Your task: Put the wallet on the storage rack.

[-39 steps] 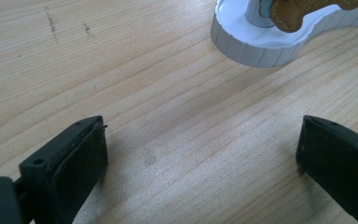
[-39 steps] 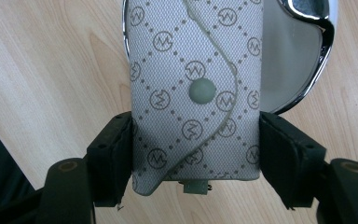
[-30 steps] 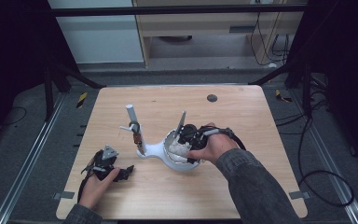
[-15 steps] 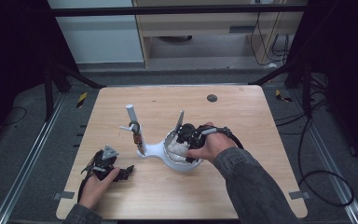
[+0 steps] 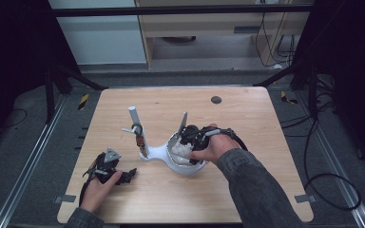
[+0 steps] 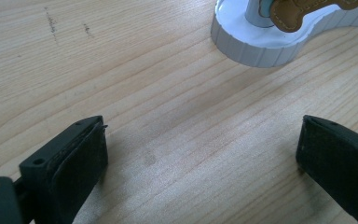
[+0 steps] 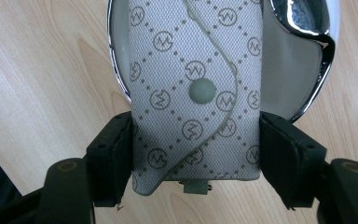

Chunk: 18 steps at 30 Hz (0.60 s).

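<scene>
My right gripper (image 7: 196, 151) is shut on a grey patterned key pouch (image 7: 196, 88) with a round snap, its pads pressed against the pouch's two sides. The pouch lies over a chrome-rimmed dish (image 7: 318, 51). In the high view that right gripper (image 5: 184, 145) sits over the round dish (image 5: 188, 167) of a white stand (image 5: 156, 153), whose upright post (image 5: 134, 118) carries a hanging brown tag (image 5: 140, 138). My left gripper (image 5: 125, 175) rests low on the table at the front left, open. Between its jaws (image 6: 200, 140) is bare wood, with the stand's ribbed base (image 6: 256, 44) and the brown tag (image 6: 303, 11) ahead.
The wooden table (image 5: 247, 123) has a small dark round spot (image 5: 216, 99) near its far edge. Black frame legs and cables stand around the table on the dark floor. A person's sleeve (image 5: 261, 190) crosses the front right of the table.
</scene>
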### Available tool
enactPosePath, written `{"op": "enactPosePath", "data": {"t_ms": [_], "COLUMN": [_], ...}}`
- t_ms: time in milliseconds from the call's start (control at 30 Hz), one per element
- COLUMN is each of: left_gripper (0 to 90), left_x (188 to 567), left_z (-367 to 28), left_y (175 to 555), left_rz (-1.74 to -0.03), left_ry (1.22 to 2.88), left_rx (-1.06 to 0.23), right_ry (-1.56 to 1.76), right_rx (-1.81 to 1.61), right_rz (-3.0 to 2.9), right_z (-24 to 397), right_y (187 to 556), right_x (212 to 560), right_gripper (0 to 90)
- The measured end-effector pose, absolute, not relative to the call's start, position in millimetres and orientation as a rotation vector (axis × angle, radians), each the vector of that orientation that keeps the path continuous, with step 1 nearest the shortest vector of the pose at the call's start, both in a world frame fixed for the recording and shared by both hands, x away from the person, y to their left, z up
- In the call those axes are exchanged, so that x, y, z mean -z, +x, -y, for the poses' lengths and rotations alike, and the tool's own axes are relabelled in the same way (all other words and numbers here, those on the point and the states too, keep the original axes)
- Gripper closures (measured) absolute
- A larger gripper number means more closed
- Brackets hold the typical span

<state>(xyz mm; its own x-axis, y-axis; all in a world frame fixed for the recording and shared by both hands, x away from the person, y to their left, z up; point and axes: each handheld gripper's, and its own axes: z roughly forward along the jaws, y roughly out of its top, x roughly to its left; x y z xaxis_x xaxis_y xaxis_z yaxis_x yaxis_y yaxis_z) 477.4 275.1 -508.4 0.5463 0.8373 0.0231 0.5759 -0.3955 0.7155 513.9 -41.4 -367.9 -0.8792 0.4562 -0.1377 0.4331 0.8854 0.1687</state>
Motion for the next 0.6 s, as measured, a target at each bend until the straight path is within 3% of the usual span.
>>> {"op": "enactPosePath", "data": {"t_ms": [600], "left_gripper": [1.2], "left_x": [508.4], "left_z": [-275.1], "left_y": [477.4], "left_rz": [-1.134], "left_ry": [2.119], "left_rx": [-0.506], "right_ry": [0.689], "right_rx": [-0.185], "right_rz": [-2.883], "right_z": [36.2], "right_y": [521.6], "right_x": [372.8], "right_gripper": [31.4]}}
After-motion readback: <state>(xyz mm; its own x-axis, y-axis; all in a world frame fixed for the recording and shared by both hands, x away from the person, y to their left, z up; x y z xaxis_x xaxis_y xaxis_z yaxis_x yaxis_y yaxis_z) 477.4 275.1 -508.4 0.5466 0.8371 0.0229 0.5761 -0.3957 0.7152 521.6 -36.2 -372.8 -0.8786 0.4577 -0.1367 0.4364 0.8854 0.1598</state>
